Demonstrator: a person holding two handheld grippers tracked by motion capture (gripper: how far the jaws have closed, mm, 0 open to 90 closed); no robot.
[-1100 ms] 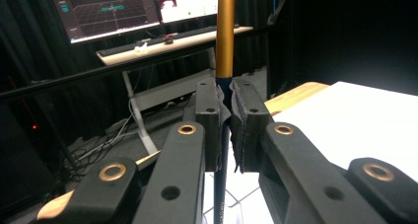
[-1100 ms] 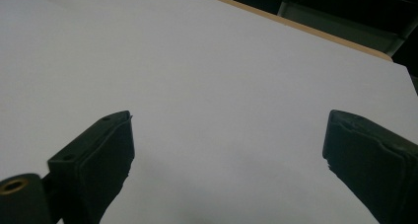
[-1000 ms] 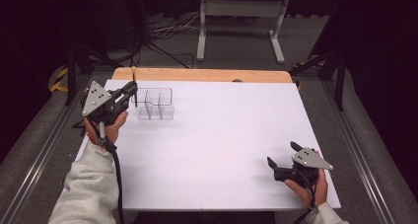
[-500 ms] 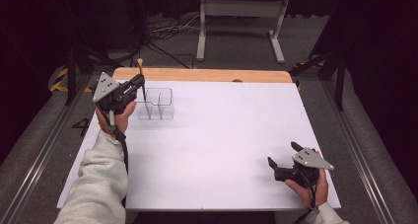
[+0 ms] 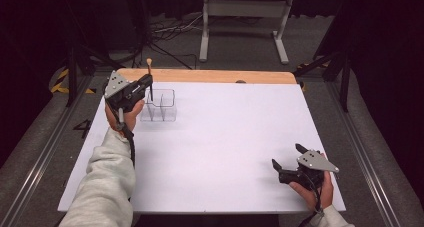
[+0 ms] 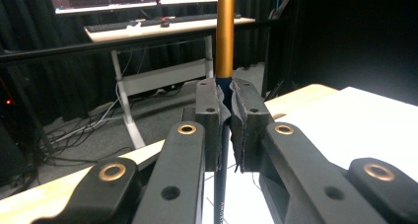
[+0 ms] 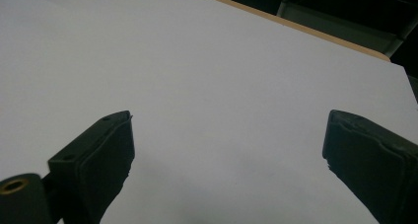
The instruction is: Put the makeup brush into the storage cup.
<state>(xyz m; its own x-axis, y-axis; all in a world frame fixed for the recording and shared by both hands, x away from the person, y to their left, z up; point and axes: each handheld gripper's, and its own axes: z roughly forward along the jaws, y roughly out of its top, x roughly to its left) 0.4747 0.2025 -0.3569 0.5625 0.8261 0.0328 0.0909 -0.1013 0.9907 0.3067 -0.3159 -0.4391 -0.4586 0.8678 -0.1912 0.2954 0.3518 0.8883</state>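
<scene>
Gold-ferruled brush (image 6: 226, 36) pinched upright between pressed-together jaws of left gripper (image 5: 145, 84), dark handle hanging below the pads. Carried since a second ago from beside the clear divided organizer (image 5: 159, 105) to directly above its near-left compartment. Ready for lowering in. Right gripper (image 5: 286, 163) idle, jaws spread, resting on white surface (image 5: 225, 137), well apart.

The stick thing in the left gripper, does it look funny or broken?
Nothing looks broken. The left gripper is shut on a thin stick with a gold upper part, held upright by the clear box. The right gripper rests open on the white table.
</scene>
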